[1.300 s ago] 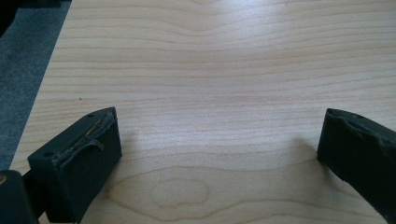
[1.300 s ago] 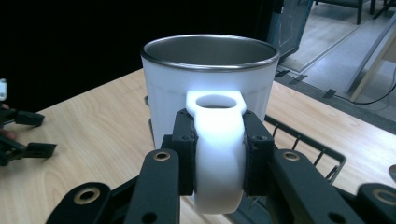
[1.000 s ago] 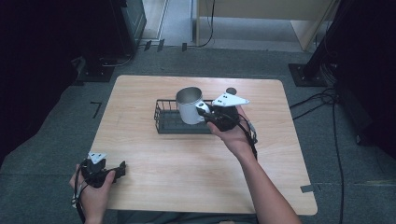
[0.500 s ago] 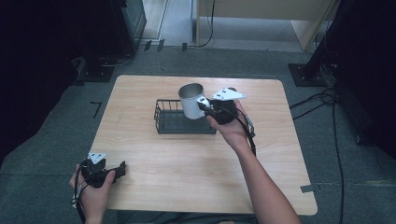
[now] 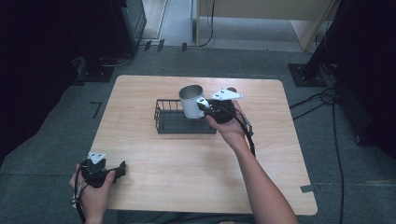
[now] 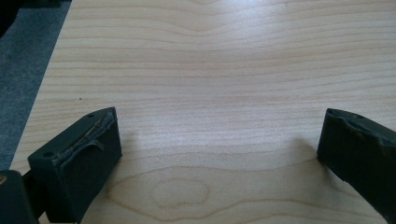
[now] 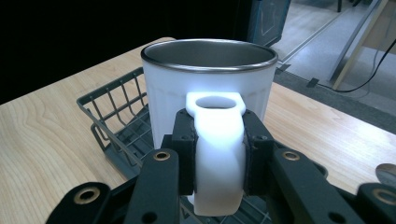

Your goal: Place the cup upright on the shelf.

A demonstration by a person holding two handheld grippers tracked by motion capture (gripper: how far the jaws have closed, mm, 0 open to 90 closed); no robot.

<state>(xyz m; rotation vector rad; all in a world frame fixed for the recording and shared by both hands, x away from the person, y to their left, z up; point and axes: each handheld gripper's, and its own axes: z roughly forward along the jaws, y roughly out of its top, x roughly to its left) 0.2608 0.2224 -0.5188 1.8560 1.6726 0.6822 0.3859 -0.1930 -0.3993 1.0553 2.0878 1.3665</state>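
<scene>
A white mug (image 5: 190, 100) with a metal rim hangs upright over the right end of a dark wire basket (image 5: 169, 122) at the table's middle. My right gripper (image 5: 203, 105) is shut on the mug's white handle (image 7: 218, 154), one black pad pressing each side of it. The mug (image 7: 208, 88) stands just above the basket (image 7: 114, 116) in the right gripper view. My left gripper (image 5: 116, 169) rests at the table's near left corner, held in a hand. Its jaws stand wide open over bare wood, the fingers (image 6: 79, 161) with nothing between them.
The wooden table (image 5: 196, 186) has free room in front of the basket and to its right. Cables (image 5: 336, 126) run across the grey floor at the right. A dark stand (image 5: 306, 74) sits beyond the table's far right corner.
My right gripper has carried the mug a little leftward and lower, closer over the basket's right end. The left gripper has stayed put.
</scene>
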